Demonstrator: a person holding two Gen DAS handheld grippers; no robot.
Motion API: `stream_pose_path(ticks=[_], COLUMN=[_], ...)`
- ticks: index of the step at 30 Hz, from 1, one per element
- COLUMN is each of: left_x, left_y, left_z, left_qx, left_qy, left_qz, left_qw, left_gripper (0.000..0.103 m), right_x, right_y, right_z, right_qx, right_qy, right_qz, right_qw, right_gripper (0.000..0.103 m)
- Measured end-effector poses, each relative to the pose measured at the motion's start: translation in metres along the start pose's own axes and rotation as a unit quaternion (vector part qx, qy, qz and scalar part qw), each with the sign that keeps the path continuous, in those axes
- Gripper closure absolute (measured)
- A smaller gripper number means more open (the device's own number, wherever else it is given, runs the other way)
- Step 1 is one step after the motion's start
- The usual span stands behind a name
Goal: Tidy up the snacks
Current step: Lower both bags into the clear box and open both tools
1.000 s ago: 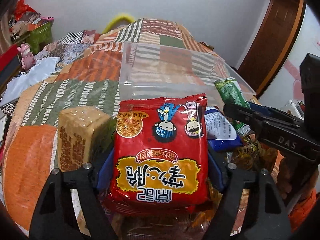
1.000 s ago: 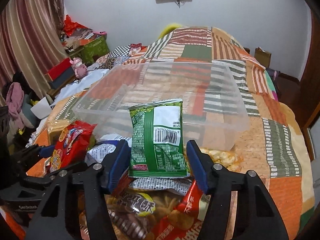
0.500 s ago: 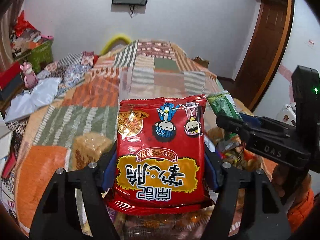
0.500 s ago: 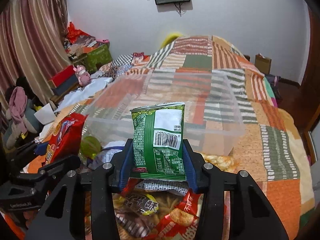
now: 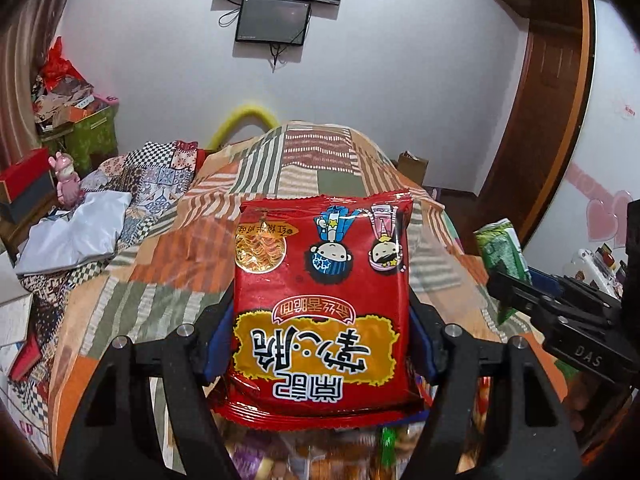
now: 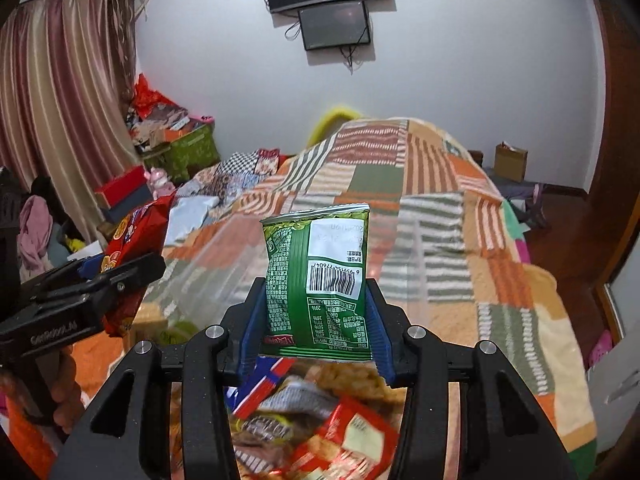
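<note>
While each packet is lifted clear of the snack pile (image 6: 312,424), the move ahead turns on the clear plastic bin (image 6: 416,264), which lies at about 12 o'clock from both packets, beyond and below them on the patchwork bed (image 6: 516,300). The red noodle-snack packet (image 5: 320,312) stands with its long axis upright, its printing upside down: large Chinese characters on a yellow panel, two cartoon children and a bowl picture, none of which I can read surely. The left hand-held gripper (image 5: 320,344) is clenched on its lower sides. The green packet (image 6: 318,286) also stands upright, back face to the camera, showing a barcode with digits that seem to begin 6 9593, a nutrition table and a faint date stamp. The right hand-held gripper (image 6: 318,328) grasps it by its lower edges. In the right view the bin's near wall sits just behind the green packet, so I judge the right hand the nearer; the left hand-held gripper appears at 9 o'clock there, its body marked with lettering too distorted to read. The right one, at 3 o'clock in the left view, reads "DAS".
</note>
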State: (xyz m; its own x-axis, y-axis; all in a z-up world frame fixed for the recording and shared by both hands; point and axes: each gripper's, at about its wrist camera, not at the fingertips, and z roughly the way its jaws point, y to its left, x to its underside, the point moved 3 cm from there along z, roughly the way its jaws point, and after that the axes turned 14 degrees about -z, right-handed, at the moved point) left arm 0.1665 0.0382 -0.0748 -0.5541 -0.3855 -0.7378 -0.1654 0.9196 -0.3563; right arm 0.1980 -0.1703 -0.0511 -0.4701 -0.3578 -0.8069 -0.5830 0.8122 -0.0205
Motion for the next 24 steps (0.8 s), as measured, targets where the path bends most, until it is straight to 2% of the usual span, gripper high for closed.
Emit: stream_pose_path(ticks=[4, 12, 18, 24], left_x=[-0.011, -0.024, -0.018, -0.002], left_y=[-0.002, 0.002, 0.002, -0.009], left_z=[0.016, 0.060, 0.091, 0.115], left_qx=[-0.002, 0.003, -0.003, -0.018], left_qy=[0.004, 0.042, 0.078, 0.110], left_qz=[0.003, -0.009, -0.008, 0.034], left_qw=[1.0000, 0.9990, 0.9969, 0.9932], left_gripper=[0.032, 0.032, 0.032, 0.032], right_x=[-0.005, -0.013, -0.007, 0.002], right_y=[-0.007, -0.018, -0.022, -0.026], right_z=[0.005, 0.030, 0.057, 0.082], right_qx=[0.007, 0.011, 0.006, -0.001], right_qy=[-0.002, 0.009, 0.040, 0.080], right_qz=[-0.002, -0.007, -0.006, -0.004], right_qw=[1.000, 1.000, 0.999, 0.997], right_gripper=[0.060, 0.060, 0.060, 0.060])
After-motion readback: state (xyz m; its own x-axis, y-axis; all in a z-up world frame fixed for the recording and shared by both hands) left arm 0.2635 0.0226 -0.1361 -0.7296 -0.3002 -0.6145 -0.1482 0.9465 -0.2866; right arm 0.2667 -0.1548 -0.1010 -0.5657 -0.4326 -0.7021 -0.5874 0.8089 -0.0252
